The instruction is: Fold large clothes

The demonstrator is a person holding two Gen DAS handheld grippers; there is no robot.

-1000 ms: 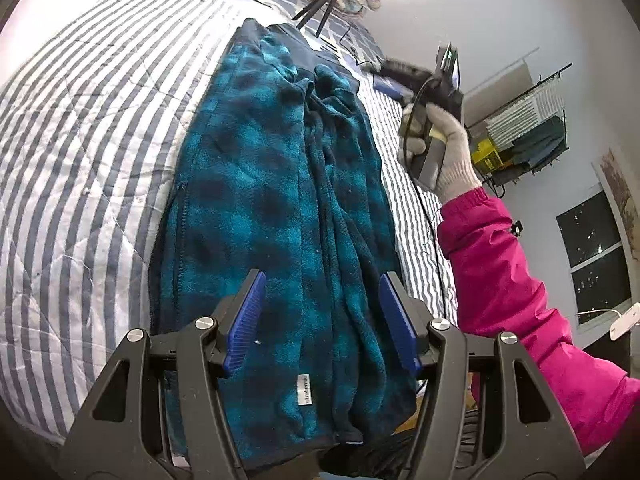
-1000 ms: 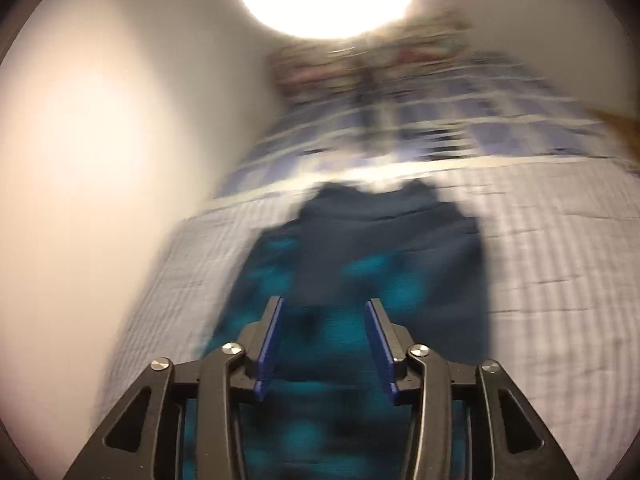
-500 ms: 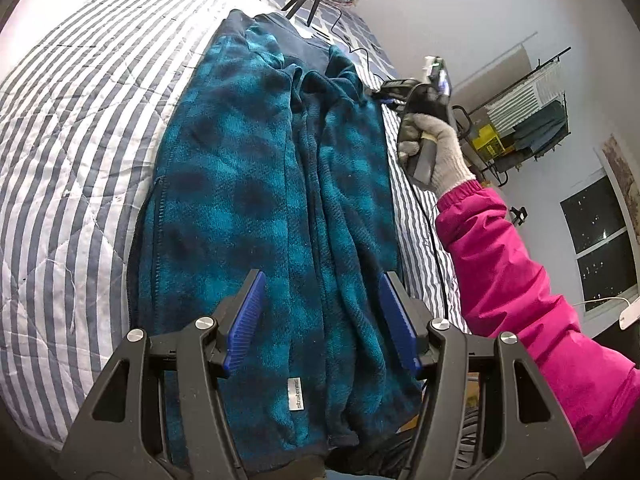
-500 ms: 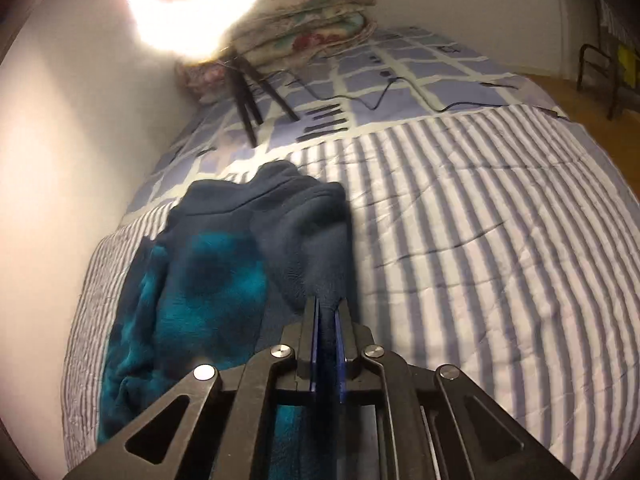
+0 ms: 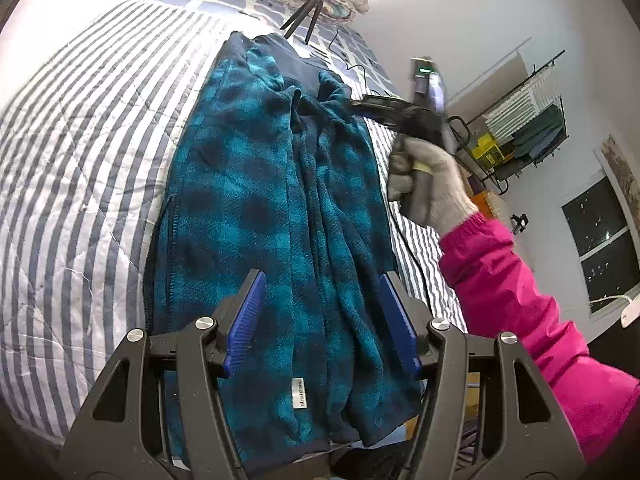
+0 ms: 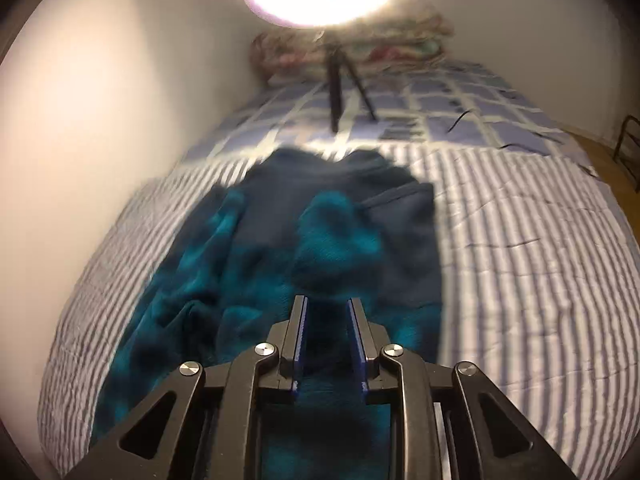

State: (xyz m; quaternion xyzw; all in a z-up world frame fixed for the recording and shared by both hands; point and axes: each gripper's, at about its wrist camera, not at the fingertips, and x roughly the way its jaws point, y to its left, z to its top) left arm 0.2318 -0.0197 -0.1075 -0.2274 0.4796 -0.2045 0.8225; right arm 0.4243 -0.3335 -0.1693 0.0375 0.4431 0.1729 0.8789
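Note:
A teal and dark plaid fleece garment (image 5: 264, 208) lies lengthwise on the striped bed, folded into a long strip, its navy lining showing at the far end. It also shows in the right wrist view (image 6: 304, 248). My left gripper (image 5: 322, 316) is open and empty above the near hem. My right gripper (image 6: 326, 312) is partly open over the garment's right side, with nothing held between its pads. In the left wrist view the right gripper (image 5: 360, 102) reaches the garment's far right edge, held by a gloved hand.
The striped quilt (image 5: 80, 152) covers the bed. A tripod (image 6: 340, 80) with a bright ring light stands on the checked sheet (image 6: 460, 112) at the far end, beside folded blankets (image 6: 360, 48). Cables lie there. A wire rack (image 5: 520, 128) stands against the right wall.
My right gripper was shut on the garment's right edge half a second ago; it has now opened partway and let go. My left gripper stayed open over the hem.

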